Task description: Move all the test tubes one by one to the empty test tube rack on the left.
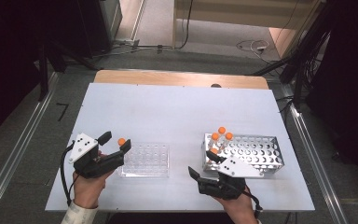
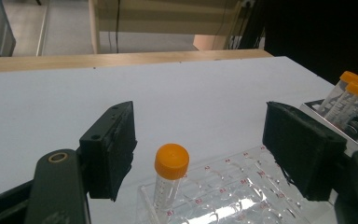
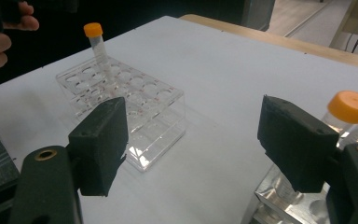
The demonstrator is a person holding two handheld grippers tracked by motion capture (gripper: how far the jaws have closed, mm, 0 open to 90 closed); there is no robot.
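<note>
My left gripper (image 2: 199,149) stands with its jaws wide apart and grips nothing; each pad (image 2: 114,147) is clear of the tube (image 2: 169,179) that rises between them in the lower middle of the left gripper view. That tube is clear plastic with an orange cap, upright in a corner hole of the clear rack (image 2: 223,196), whose holes carry small red labels. In the high view my left gripper (image 1: 113,142) sits at the lower left of the frame, just at the left end of the clear rack (image 1: 145,160), with the tube's cap (image 1: 121,141) showing between the jaws.

My right gripper (image 3: 193,140) is also spread wide and empty. Its right jaw hangs just in front of an orange-capped tube (image 3: 349,112) at the right edge of the right gripper view, above the corner of the metal rack (image 3: 284,198); I cannot tell whether they touch. In the high view the right gripper (image 1: 204,165) is at the lower middle, by the near-left corner of the metal rack (image 1: 256,154), where the orange-capped tubes (image 1: 221,135) stand clustered at the rack's left end. Both racks rest on the white table (image 1: 168,112), well apart.
</note>
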